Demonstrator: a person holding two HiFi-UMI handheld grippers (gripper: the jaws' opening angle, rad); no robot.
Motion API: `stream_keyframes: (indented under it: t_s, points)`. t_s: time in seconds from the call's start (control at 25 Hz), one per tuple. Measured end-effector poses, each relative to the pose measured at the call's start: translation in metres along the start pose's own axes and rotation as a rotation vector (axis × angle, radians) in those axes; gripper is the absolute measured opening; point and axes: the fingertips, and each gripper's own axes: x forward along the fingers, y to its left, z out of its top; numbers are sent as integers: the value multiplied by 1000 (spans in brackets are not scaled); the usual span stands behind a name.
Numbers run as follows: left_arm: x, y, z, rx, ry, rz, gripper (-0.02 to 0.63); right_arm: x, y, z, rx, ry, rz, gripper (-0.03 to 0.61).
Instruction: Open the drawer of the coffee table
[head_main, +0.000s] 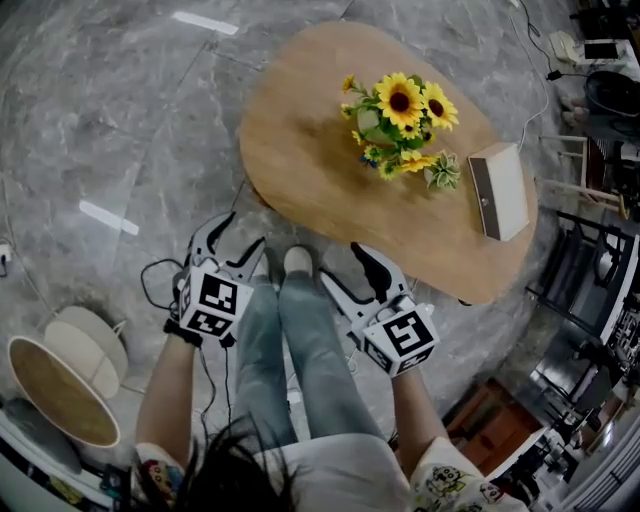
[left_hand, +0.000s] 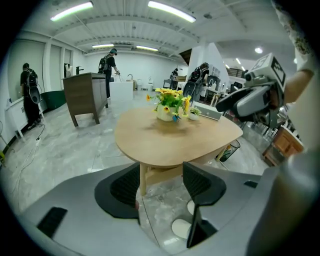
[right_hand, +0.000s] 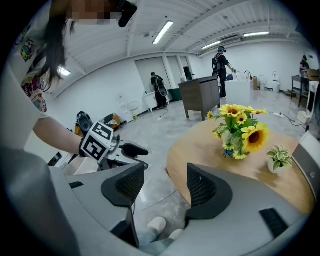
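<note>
Facing the person at twelve o'clock, the oval wooden desk (head_main: 300, 150) shows only its top and, in the left gripper view, a leg and rail under the rim. No drawer front can be picked out, so it presumably hides below the top. Now the left gripper (head_main: 240, 232) sits at seven o'clock of the desk and the right gripper (head_main: 345, 265) at six. Both are apart from the wood, jaws spread, nothing between them but floor and shoes (head_main: 298, 260). That reads as a ready stance: low, aimed at the near rim, hunting a handle. Up top, a sunflower vase (head_main: 400, 120), a little potted plant (head_main: 443, 170) and a white box (head_main: 498, 190) stand toward three o'clock, away from both grippers.
</note>
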Motion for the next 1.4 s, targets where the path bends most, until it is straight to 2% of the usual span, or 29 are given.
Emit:
stream_keyframes:
  t_s: [0.32,0.76,1.04,1.12,1.4]
  points:
    - [54,0,-27,95,64,-66,245,40,-10,-31,-31,64,29,233]
    - [101,16,-62,229,179,-75,245,70,-1,-59,-109,136,70,233]
    - [127,15,-60,375,195,-120,244,66,4,-62,-81,129,70,233]
    - [134,13,-57,422,189,-136,224,64,3,-63,-69,129,69,233]
    - [139,14,-59,503,195,-244,183,66,-5,-63,-33,135,66,233]
